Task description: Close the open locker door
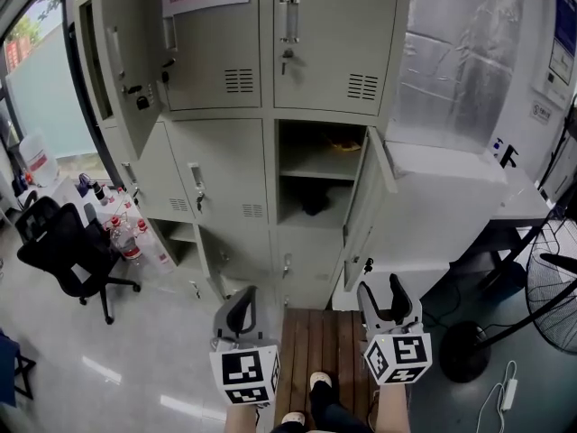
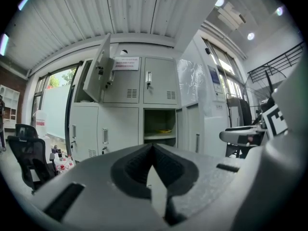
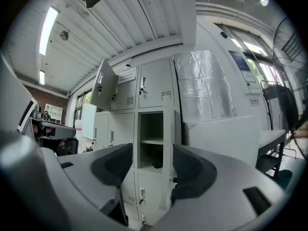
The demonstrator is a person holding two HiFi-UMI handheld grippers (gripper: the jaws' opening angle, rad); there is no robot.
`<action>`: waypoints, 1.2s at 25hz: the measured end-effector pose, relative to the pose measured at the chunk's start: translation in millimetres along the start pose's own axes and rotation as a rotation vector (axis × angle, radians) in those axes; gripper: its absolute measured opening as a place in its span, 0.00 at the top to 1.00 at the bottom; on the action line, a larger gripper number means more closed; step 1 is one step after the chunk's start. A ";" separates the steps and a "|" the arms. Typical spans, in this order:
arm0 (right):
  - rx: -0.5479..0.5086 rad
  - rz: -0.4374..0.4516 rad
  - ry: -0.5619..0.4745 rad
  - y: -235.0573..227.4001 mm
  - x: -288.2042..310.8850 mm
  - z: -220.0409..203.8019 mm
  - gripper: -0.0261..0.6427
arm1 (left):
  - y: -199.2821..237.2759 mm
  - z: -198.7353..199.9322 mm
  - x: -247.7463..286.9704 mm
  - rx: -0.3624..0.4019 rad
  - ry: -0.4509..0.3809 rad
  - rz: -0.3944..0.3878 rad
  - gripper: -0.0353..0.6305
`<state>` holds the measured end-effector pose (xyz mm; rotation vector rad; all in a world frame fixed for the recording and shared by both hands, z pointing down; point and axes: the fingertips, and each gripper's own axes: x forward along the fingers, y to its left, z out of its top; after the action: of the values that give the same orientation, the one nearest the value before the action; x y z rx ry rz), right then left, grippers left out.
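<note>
The beige locker bank (image 1: 225,161) stands ahead of me. Its middle-row right compartment (image 1: 315,174) is open, with a yellow thing on the shelf and a dark thing below. That compartment's door (image 1: 368,197) is swung out to the right, edge-on to me. An upper left door (image 1: 122,52) also hangs open. My left gripper (image 1: 242,312) is shut and empty, low and well short of the lockers. My right gripper (image 1: 389,298) is open and empty, below the open door. The open compartment (image 3: 151,141) shows between the right jaws, and the left gripper (image 2: 153,148) points at the compartment (image 2: 159,124).
A black office chair (image 1: 68,251) and several bottles (image 1: 122,233) stand at the left. A small low door (image 1: 194,282) is ajar at bottom left. A white cabinet (image 1: 442,197) with a plastic-wrapped panel flanks the lockers. A floor fan (image 1: 550,296) is at right. I stand on a wooden board (image 1: 325,341).
</note>
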<state>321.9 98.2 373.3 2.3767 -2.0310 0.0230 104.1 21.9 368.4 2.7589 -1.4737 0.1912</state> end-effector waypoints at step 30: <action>-0.063 0.352 0.079 -45.7 114.0 -27.3 0.59 | -39.9 16.7 136.1 -0.003 0.034 0.085 0.95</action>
<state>384.7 -6.7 402.9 1.9215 -2.3427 0.0546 213.8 -69.6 369.0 2.6789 -1.5831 0.2347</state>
